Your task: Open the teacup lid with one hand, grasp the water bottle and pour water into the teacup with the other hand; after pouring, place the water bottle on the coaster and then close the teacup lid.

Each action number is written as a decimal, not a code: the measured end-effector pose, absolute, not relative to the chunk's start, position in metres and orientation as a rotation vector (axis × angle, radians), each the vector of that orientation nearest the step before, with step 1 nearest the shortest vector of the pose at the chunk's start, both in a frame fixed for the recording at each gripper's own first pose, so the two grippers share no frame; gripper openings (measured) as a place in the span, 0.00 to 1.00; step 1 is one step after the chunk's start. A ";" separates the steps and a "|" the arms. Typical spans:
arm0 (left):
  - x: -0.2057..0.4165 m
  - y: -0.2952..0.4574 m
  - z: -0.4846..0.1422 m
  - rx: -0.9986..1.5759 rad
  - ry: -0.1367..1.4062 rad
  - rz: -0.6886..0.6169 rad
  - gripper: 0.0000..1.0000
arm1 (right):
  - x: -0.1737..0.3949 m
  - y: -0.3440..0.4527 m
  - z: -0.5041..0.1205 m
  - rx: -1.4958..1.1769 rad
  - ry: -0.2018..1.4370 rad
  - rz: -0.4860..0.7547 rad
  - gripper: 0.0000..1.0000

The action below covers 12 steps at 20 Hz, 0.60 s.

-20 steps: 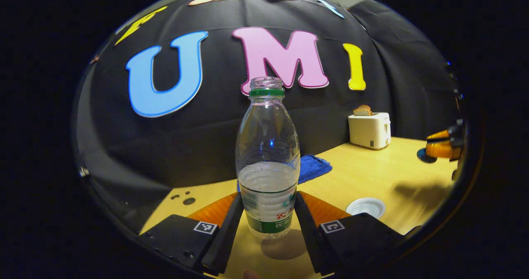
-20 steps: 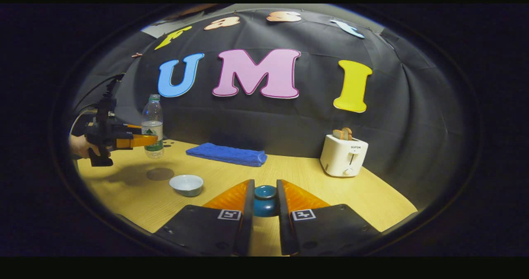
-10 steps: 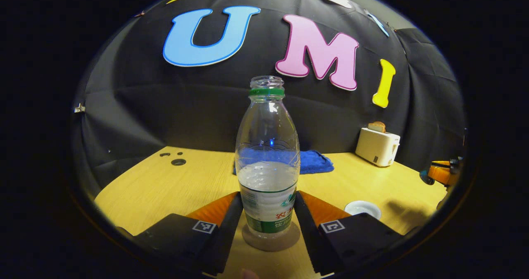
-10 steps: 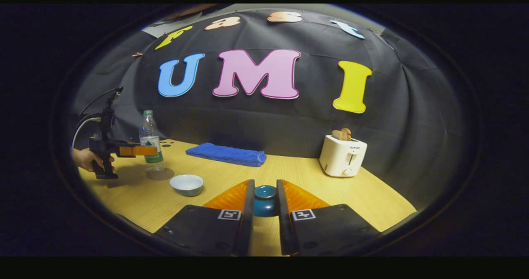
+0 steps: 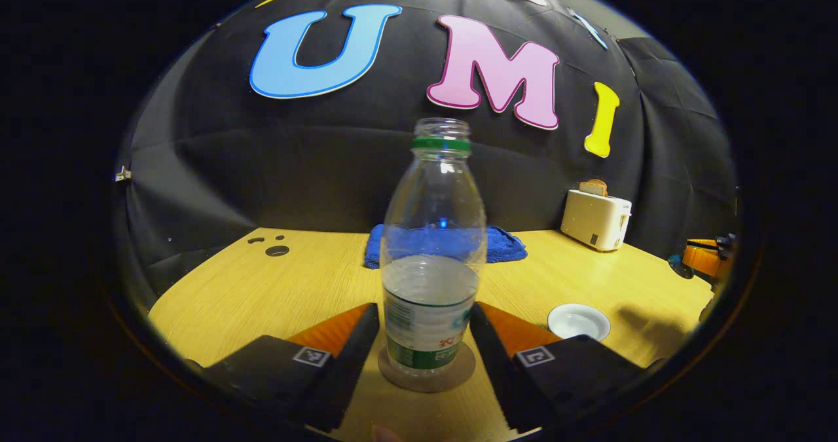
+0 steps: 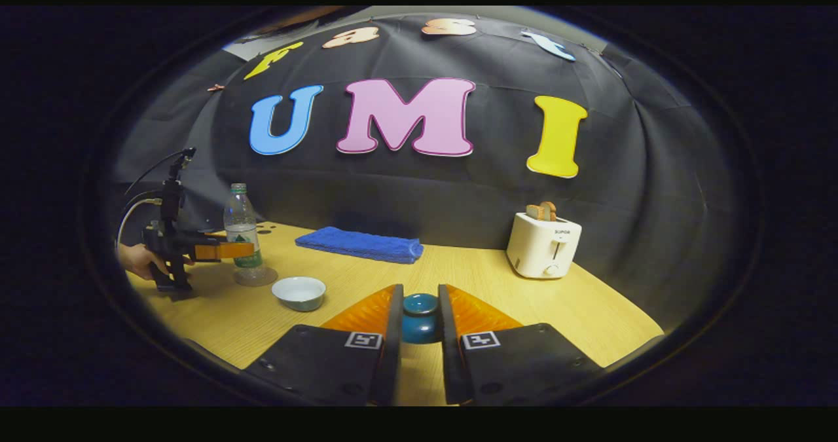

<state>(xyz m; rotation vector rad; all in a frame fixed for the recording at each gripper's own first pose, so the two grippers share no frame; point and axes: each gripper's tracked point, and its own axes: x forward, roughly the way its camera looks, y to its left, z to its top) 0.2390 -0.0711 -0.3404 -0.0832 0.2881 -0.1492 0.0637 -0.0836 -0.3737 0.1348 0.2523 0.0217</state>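
The bottle [image 5: 432, 258] stands upright on the coaster [image 5: 427, 371], its long axis vertical and its open mouth pointing to 12 o'clock. Water fills about the lower half. The left claw [image 5: 425, 337] is open: its fingers [image 5: 357, 347] stand on both sides of the bottle's lower part with a small gap at each side, so they do not press it. The claw lies level, low over the counter [image 5: 262, 291].

In the right gripper view this same claw [image 6: 239, 250] is at 9 o'clock, held by a hand [image 6: 134, 258] from the left, pointing level to the bottle [image 6: 241, 229]. The white teacup [image 6: 298, 293] sits uncovered on the counter, just to the right of the coaster [image 6: 255, 276]; in the left gripper view the teacup [image 5: 579, 321] is at 4 o'clock from the bottle.

Behind, a folded blue towel [image 6: 359, 244] lies near the wall, and a white toaster [image 6: 543, 245] stands farther right.

The right claw [image 6: 419, 321] is closed on the blue lid [image 6: 419, 316], both fingers [image 6: 391, 337] pressing its sides. It points level and forward, with the lid held above the counter [image 6: 576, 311]. In the left gripper view it [image 5: 707, 258] is at the 3 o'clock edge.
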 end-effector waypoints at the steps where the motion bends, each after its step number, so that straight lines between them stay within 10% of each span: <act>1: 0.237 -0.073 -0.340 -0.082 0.289 -0.154 0.98 | 0.064 -0.083 -0.374 0.135 0.252 0.022 0.26; 12: 0.211 -0.069 -0.347 -0.062 0.331 -0.163 0.98 | 0.072 -0.058 -0.365 0.164 0.237 0.057 0.34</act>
